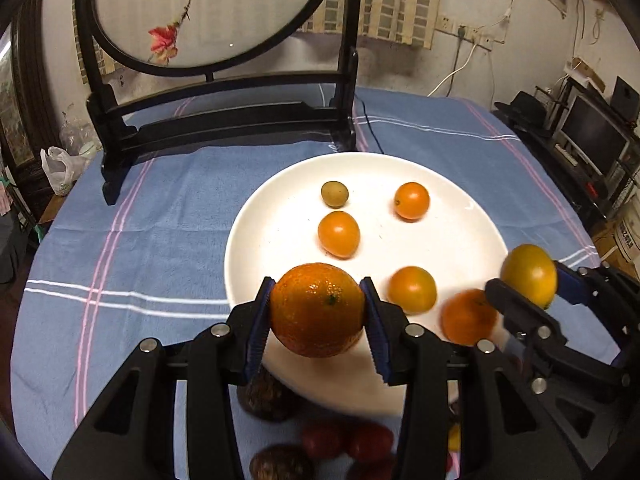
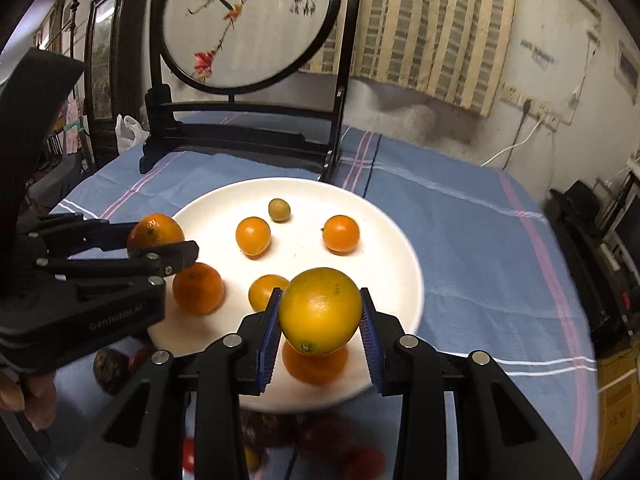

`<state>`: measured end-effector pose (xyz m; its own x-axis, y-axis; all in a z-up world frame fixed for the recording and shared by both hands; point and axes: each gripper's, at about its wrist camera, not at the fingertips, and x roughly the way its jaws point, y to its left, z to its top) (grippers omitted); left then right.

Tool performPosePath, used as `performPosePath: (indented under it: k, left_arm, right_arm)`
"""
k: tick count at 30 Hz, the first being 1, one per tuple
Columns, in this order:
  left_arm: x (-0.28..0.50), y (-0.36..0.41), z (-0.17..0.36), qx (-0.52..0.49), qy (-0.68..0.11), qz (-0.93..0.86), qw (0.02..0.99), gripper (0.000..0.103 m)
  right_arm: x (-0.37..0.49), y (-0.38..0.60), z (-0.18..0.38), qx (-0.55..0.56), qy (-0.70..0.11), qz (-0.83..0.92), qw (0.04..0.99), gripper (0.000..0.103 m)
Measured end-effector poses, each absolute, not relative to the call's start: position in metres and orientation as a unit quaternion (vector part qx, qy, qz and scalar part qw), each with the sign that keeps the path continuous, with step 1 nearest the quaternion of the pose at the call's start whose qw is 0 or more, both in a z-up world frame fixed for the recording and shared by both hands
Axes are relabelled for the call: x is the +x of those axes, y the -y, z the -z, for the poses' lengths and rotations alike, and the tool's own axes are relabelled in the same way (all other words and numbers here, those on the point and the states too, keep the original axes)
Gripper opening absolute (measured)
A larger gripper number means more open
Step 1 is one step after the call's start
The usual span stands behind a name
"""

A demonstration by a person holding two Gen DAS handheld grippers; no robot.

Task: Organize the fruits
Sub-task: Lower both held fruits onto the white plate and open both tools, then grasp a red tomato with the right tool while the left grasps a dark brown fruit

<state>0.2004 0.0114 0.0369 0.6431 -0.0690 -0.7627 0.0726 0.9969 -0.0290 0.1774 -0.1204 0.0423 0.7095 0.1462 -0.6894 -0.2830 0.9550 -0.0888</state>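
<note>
A white plate (image 1: 280,216) on the blue cloth holds several small orange fruits and one small green fruit (image 1: 334,194). My left gripper (image 1: 318,310) is shut on a mandarin orange (image 1: 316,308), held over the plate's near left rim; it also shows in the right wrist view (image 2: 160,246). My right gripper (image 2: 320,316) is shut on a yellow-orange citrus fruit (image 2: 320,308), held above an orange (image 2: 314,364) on the plate's (image 2: 384,240) near edge; it also shows in the left wrist view (image 1: 528,284).
Dark brown and red fruits (image 1: 340,440) lie on the cloth in front of the plate, under the grippers. A black wooden stand with a round embroidered screen (image 1: 224,112) stands behind the plate. A black cable (image 1: 370,128) runs over the cloth.
</note>
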Motion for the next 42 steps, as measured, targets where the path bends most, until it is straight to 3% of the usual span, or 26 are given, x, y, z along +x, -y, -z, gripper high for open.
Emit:
performPosePath:
  k: [7,12,16,21,32,42]
  left_arm:
    - [0.219,-0.008,-0.018,-0.003,-0.437,0.043,0.899,0.043]
    - [0.214,-0.014,-0.021,-0.014,-0.432,0.033,0.901,0.061]
    - [0.194,-0.015,-0.033,-0.01,-0.415,0.035,0.909,0.064]
    - [0.148,-0.026,-0.044,-0.02,-0.384,0.021,0.923,0.087]
    - [0.088,-0.07,-0.012,-0.053,-0.392,-0.003,0.919,0.09]
    - [0.086,-0.089,-0.006,-0.101,-0.401,0.018,0.91,0.09]
  right_arm:
    - [0.2,0.119,-0.018,-0.054,-0.386,-0.137,0.911,0.039]
    - [0.195,0.129,-0.021,-0.028,-0.375,-0.139,0.916,0.047]
    - [0.179,0.14,-0.029,-0.02,-0.361,-0.137,0.922,0.051]
    - [0.15,0.161,-0.033,-0.002,-0.362,-0.133,0.923,0.057]
    - [0.08,0.184,0.005,-0.043,-0.416,-0.093,0.903,0.059]
    - [0.105,0.172,0.025,-0.07,-0.451,-0.044,0.889,0.057]
